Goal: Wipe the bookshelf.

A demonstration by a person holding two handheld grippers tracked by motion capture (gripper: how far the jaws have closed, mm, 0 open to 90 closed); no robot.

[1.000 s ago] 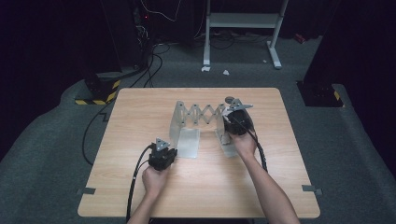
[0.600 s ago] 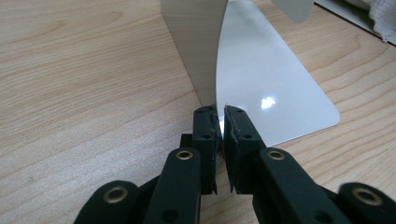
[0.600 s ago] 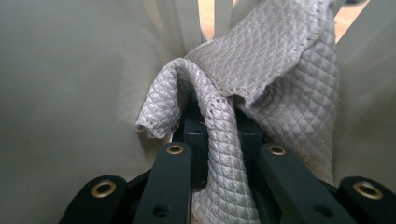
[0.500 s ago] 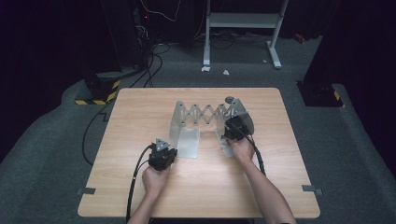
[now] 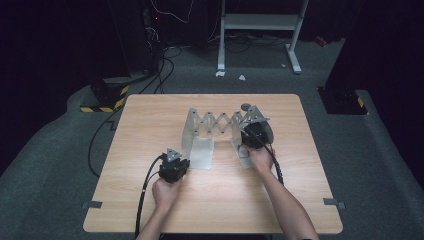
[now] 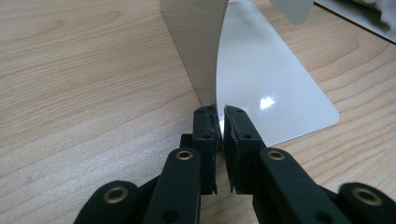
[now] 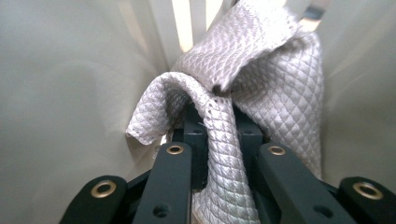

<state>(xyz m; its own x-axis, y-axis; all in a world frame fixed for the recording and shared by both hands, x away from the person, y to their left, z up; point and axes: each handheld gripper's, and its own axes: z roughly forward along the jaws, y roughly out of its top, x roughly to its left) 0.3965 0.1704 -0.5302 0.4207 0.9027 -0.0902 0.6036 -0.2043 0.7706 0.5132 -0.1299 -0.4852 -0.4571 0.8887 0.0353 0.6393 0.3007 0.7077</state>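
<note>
**Cloth at the right end plate, left end pinned: wiping of the metal rack looks under way**

High view: On the pale wood-grain table point(image 5: 150, 125) stands an expanding metal rack point(image 5: 220, 122), two bent sheet-metal end plates joined by a zigzag scissor lattice. It sits a little toward 12 o'clock of the table's middle. The left gripper point(image 5: 175, 162) lies at the rack's 7 o'clock, at the corner of the left plate's flat foot point(image 5: 202, 152). The right gripper point(image 5: 252, 137) is up against the right end plate, at about 4 o'clock of the lattice. No wiped or unwiped patch can be told apart from here, so how much is done stays unclear; by judgement the work is mid-course, with the right plate being handled and the rest possibly left.

Left gripper view: The left gripper point(image 6: 222, 126) has its black jaws pinched nearly together on the thin edge of the foot point(image 6: 271, 93), a smooth, glossy white-grey sheet with a rounded corner and a bright glint. The upright wall of the plate rises at 12 o'clock. It appears to steady the rack.

Right gripper view: The right gripper point(image 7: 215, 135) is closed on a folded cloth point(image 7: 275, 88), pale grey with a fine diamond-quilted weave, soft and bunched over the jaws. Smooth matte metal walls flank it at 9 and 3 o'clock, with the lattice slots at 12 o'clock.
</note>
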